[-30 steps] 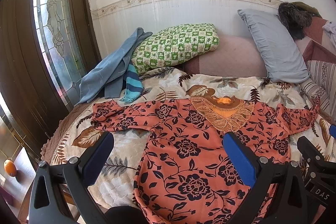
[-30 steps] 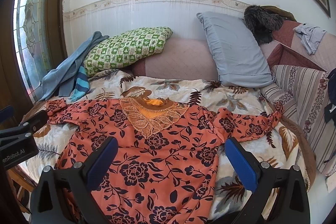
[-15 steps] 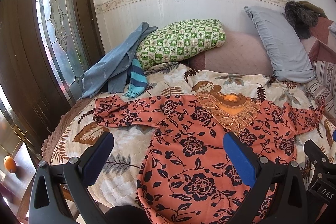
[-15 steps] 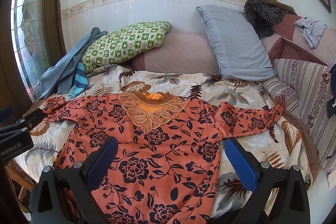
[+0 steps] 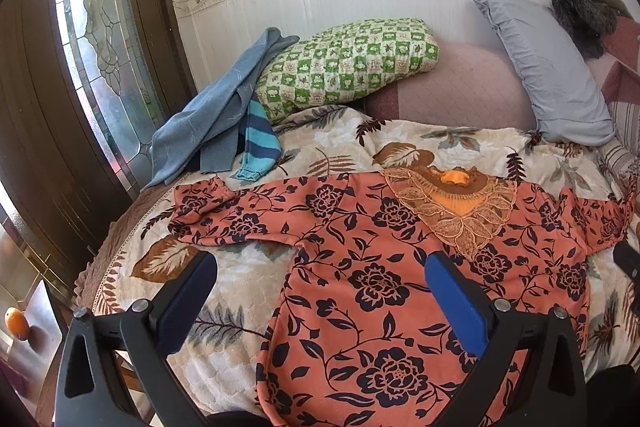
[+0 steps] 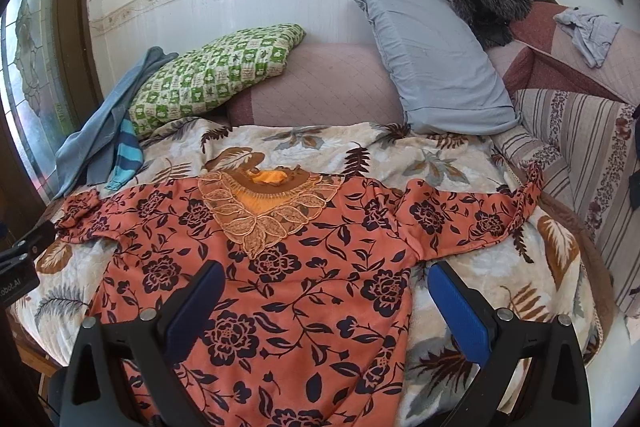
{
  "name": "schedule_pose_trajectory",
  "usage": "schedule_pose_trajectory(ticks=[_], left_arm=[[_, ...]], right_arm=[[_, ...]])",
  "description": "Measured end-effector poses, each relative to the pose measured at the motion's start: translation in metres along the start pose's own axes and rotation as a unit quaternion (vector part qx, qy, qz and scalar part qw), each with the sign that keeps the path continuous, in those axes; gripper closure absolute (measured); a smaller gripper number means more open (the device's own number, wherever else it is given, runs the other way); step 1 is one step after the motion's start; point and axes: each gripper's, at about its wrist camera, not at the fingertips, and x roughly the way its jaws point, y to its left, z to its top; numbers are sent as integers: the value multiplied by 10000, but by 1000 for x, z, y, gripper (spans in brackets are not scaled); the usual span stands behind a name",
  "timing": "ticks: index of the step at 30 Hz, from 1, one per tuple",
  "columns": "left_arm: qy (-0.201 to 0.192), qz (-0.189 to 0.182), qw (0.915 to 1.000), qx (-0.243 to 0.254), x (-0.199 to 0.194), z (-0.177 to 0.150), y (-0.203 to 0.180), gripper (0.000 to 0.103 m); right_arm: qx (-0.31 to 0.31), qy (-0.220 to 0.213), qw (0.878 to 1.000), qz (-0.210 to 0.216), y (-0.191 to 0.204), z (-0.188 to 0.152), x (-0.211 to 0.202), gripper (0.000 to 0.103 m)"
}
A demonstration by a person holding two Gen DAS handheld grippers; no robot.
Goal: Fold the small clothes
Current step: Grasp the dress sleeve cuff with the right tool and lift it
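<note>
One floral dress (image 5: 360,267) lies flat; left gripper (image 5: 320,291) and right gripper (image 6: 324,299) both wide, empty

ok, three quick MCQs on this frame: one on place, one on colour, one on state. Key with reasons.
1. Where does the striped sleeve lie?
A. beside the green checked pillow
B. on the grey pillow
C. on the floor

2. Ground colour of the floral top?
A. blue
B. orange-red
C. white

3. How does the top lie?
A. folded in half
B. rolled up
C. spread flat, both sleeves out

Key: 1 A, it lies at the pillow's left end; 2 B, orange-red with dark flowers; 3 C, sleeves extend both ways, with the left gripper and right gripper open above it.
</note>
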Motion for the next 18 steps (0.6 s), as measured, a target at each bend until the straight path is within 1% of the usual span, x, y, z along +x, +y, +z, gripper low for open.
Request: schedule_pose_trajectory(ticks=[1, 4, 6, 7, 8, 9, 10, 11, 12, 13, 14, 15, 16, 18], left_arm=[[127, -73, 9999, 29, 10, -1, -4, 0], [713, -405, 9966, -6, 52, -9, -15, 0], [1177, -672, 9907, -117, 85, -16, -24, 0], [1487, -815, 9853, -215, 105, -19, -30, 0], [1738, -912, 9800, -315, 122, -22, -35, 0], [2040, -974, 9731, -444, 142, -24, -41, 0], [2248, -997, 9677, -554, 158, -25, -46, 0], [2401, -1035, 9627, -691, 175, -25, -51, 0], [2438, -1082, 9604, -812, 184, -24, -55, 0], [2369, -1136, 9603, -940, 193, -22, -59, 0], [2186, -1174, 9632, -1032, 198, -20, -63, 0], [2008, -1199, 9665, -1060, 200, -18, -66, 0], [1867, -1227, 9691, -1047, 202, -19, -69, 0], [1784, -1368, 9687, -1056, 204, -22, -72, 0]], right_arm=[[89, 34, 10000, 16, -11, 3, 7, 0], [545, 69, 9985, 72, -58, 11, 31, 1], [1039, 220, 9943, 89, -103, 14, 52, 1], [1385, 307, 9897, 181, -130, 14, 63, 1], [1797, 384, 9825, 292, -158, 12, 75, 1], [2259, 457, 9725, 340, -187, 9, 86, 2], [2727, 514, 9602, 328, -215, 4, 96, 3], [3164, 540, 9464, 345, -242, -2, 106, 9], [3551, 545, 9323, 409, -267, -7, 114, 14], [3888, 508, 9187, 465, -289, -13, 122, 16], [4163, 435, 9070, 458, -308, -16, 129, 18], [4338, 347, 8996, 376, -323, -18, 134, 20], [4420, 291, 8962, 235, -337, -16, 140, 22], [4460, 242, 8947, -87, -359, -8, 154, 23]])
